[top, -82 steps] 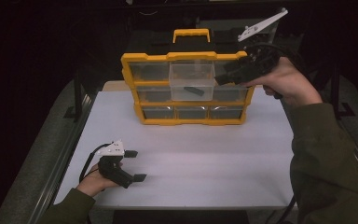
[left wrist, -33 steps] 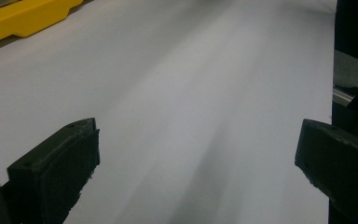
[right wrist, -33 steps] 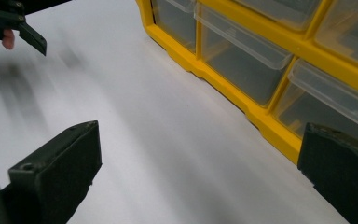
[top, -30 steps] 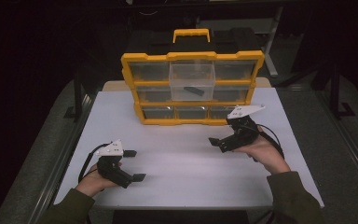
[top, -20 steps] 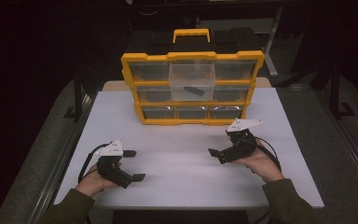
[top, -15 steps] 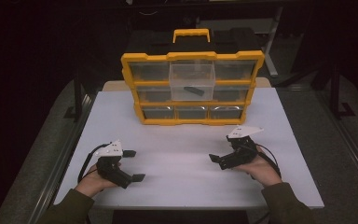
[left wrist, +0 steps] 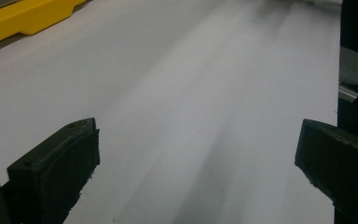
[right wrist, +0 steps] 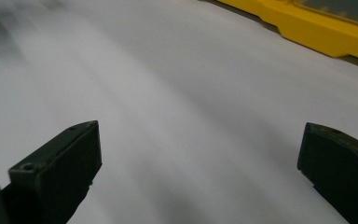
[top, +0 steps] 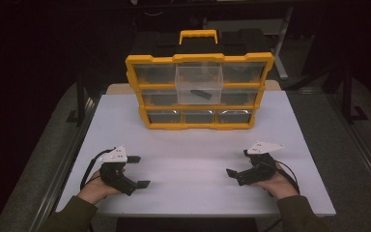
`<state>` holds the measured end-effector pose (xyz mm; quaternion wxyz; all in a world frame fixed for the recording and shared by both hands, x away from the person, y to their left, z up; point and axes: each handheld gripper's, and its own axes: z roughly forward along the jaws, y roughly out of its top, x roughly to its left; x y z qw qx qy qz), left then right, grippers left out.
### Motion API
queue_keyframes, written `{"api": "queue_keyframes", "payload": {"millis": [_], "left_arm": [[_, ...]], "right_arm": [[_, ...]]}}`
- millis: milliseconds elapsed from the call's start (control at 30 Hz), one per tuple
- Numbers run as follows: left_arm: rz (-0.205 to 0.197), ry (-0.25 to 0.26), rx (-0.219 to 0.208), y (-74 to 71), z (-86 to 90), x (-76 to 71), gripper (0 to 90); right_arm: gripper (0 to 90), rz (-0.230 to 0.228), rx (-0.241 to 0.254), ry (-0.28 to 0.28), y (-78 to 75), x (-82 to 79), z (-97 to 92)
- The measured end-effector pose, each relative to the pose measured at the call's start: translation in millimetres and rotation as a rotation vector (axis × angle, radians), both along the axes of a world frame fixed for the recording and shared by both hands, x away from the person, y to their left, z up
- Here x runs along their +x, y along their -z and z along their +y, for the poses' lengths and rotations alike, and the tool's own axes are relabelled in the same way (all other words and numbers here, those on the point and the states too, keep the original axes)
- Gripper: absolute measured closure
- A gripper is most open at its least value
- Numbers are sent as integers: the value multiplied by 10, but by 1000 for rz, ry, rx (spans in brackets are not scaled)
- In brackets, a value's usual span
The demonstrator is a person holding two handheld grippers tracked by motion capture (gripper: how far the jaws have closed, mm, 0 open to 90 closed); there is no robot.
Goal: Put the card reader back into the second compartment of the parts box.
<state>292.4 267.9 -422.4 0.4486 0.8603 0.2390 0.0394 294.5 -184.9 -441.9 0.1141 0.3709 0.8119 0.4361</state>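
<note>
A yellow and black drawer organiser [top: 199, 89] stands at the back middle of the white table [top: 193, 159]. Its top middle clear drawer [top: 199, 85] is pulled out and holds a small dark item [top: 202, 93]. My left gripper [top: 137, 171] rests on the table at the front left, open, nothing between its jaws. My right gripper [top: 239, 163] rests at the front right, also open and holding nothing. In the left gripper view the gripper [left wrist: 200, 163] stands wide over bare white surface, the organiser's yellow base [left wrist: 23, 18] at top left. The right gripper [right wrist: 200, 163] faces the yellow base [right wrist: 307, 23] at top right.
The table's front edge lies just behind both hands. Dark floor and metal frame legs [top: 81, 92] surround the table. White surface stretches between the two grippers and up to the organiser.
My right gripper came down from the organiser's top right drawer to the table's front right and settled there, open. The left gripper stayed in place.
</note>
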Motion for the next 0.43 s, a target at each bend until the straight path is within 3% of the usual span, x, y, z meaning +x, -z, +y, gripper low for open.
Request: {"api": "queue_keyframes", "payload": {"millis": [433], "left_arm": [[-8, -8, 9, 21, 6, 11, 0]], "right_arm": [[0, 3, -12, -8, 54, -21, -54]]}}
